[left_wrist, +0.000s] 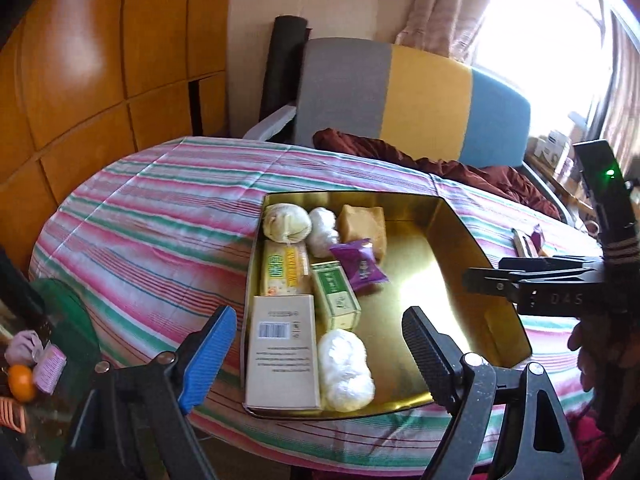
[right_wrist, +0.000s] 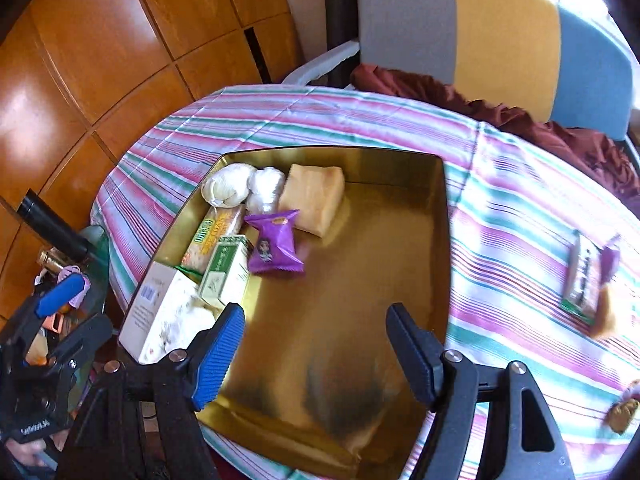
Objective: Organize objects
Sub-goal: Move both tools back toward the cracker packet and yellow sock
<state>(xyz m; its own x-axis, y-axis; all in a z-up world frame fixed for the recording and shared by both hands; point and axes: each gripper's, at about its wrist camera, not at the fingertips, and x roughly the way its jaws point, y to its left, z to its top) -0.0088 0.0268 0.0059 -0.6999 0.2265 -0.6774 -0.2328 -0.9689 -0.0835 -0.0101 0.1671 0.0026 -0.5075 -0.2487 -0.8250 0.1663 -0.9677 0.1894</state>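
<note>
A gold tin tray (left_wrist: 452,240) (right_wrist: 380,320) sits on the striped tablecloth. Its left side holds several items: a white barcode box (left_wrist: 282,360), a green box (left_wrist: 335,294), a purple packet (left_wrist: 358,266) (right_wrist: 274,248), a tan block (left_wrist: 364,226) (right_wrist: 314,198), a yellow packet (left_wrist: 284,268) and white wrapped buns (left_wrist: 346,368). My left gripper (left_wrist: 316,352) is open and empty over the tray's near edge. My right gripper (right_wrist: 316,352) is open and empty above the tray's bare right half; it also shows in the left wrist view (left_wrist: 492,278). Loose snack packets (right_wrist: 588,284) lie on the cloth right of the tray.
A grey, yellow and blue chair (left_wrist: 412,96) with a maroon cloth (left_wrist: 440,164) stands behind the table. Wooden cabinets (left_wrist: 92,60) are at left. A green glass side table (left_wrist: 68,320) with an orange (left_wrist: 20,382) and small items is at lower left. A small wrapped item (right_wrist: 624,410) lies near the table's right edge.
</note>
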